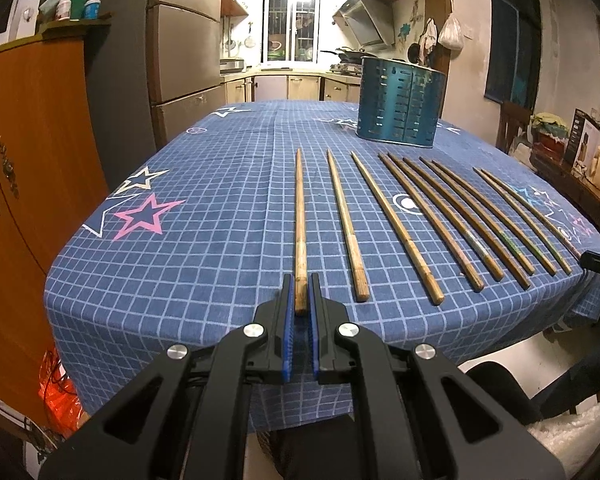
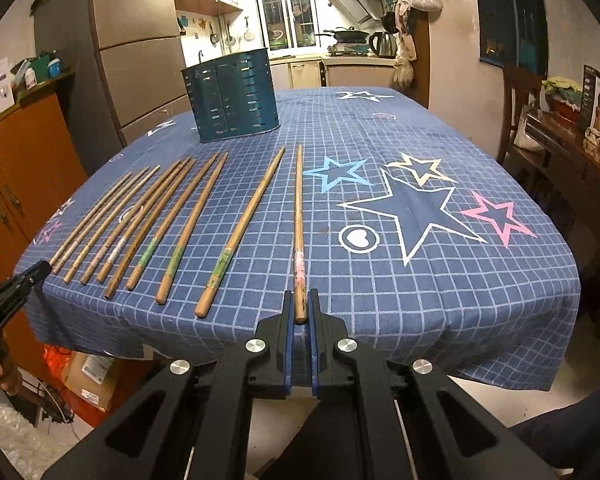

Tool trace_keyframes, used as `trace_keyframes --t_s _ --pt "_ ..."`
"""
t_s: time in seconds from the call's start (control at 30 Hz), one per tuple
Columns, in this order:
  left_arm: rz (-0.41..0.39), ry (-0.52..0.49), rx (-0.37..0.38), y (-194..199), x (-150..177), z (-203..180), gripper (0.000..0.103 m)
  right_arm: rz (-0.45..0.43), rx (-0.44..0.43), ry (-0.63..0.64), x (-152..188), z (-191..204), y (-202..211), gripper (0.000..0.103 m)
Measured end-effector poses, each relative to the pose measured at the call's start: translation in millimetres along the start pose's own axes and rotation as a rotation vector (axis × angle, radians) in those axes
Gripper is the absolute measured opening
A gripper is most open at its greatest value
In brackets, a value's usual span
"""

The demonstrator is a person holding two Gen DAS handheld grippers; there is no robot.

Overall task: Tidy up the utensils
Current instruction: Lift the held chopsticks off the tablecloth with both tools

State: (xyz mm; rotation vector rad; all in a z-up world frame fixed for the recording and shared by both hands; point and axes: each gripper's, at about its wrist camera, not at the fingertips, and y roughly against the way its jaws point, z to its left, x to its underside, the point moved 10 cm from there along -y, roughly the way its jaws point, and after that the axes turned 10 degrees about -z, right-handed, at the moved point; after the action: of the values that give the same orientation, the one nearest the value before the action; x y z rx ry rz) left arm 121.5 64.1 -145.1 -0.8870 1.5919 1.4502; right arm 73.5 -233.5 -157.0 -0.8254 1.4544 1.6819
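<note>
Several wooden chopsticks lie in a row on a blue checked tablecloth (image 1: 204, 216). A perforated teal utensil holder (image 1: 400, 102) stands behind them; it also shows in the right wrist view (image 2: 232, 94). My left gripper (image 1: 301, 280) has its jaws closed on the near end of the leftmost chopstick (image 1: 299, 216), which still lies on the cloth. My right gripper (image 2: 300, 298) has its jaws narrowly around the near end of the rightmost chopstick (image 2: 298, 216), which has a pink band; I cannot tell whether the pads touch it.
The tablecloth (image 2: 440, 280) has star prints. An orange wooden cabinet (image 1: 28, 168) stands left of the table and a cluttered sideboard (image 2: 572, 148) right of it. A fridge (image 1: 184, 48) and kitchen counters stand behind. The left gripper shows in the right wrist view (image 2: 16, 288).
</note>
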Motion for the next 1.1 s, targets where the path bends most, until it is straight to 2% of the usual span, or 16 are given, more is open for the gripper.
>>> trace_keyframes --t_s 0.3,0.63,1.0,1.1 --pt "-0.049 0.025 -0.002 14.2 -24.7 1.6 0.005 -0.073 -0.012 -0.004 -20.4 0.7 21.6 0.007" --pt "-0.091 0.016 0.023 25.5 -57.9 -4.6 0.005 -0.193 -0.024 0.030 -64.4 2.9 52.2 0.007" --pt "0.085 -0.021 0.027 3.7 -21.7 -4.1 0.005 -0.179 -0.024 0.038 -58.2 4.2 48.2 0.007" --pt "0.127 0.003 0.029 0.1 -9.6 2.2 0.005 -0.178 -0.024 0.038 -57.7 4.6 48.0 0.007"
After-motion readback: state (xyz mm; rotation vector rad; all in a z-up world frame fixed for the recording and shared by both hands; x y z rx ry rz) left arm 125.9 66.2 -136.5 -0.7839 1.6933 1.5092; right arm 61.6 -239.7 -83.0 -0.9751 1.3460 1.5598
